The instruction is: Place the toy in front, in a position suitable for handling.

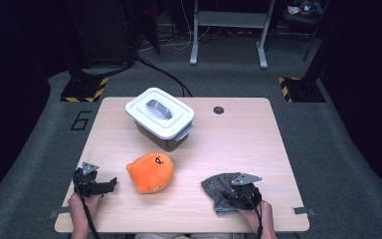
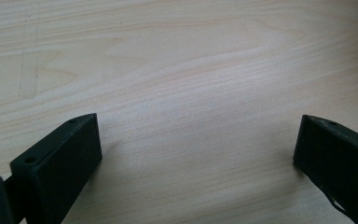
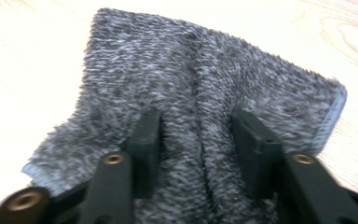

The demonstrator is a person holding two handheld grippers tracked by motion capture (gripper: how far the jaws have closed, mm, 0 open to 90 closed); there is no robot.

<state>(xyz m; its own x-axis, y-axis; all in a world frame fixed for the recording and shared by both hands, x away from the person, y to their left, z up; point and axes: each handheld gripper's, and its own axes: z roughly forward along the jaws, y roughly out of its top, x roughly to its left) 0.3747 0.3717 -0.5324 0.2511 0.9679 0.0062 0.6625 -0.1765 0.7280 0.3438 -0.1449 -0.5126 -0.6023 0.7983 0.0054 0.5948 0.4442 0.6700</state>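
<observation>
Grey cloth (image 3: 191, 93) on the table (image 1: 238, 144) near its front right edge, right gripper (image 3: 196, 135) pressed down into it, jaws pinching a raised fold between them, left gripper (image 2: 198, 149) spread wide over bare wood, nothing between

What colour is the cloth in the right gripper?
Mottled grey cloth, pale edge trim; clearest in the right gripper view.

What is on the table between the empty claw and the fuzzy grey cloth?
The orange plush toy lies between the left gripper and the grey cloth, as the high view shows.
</observation>
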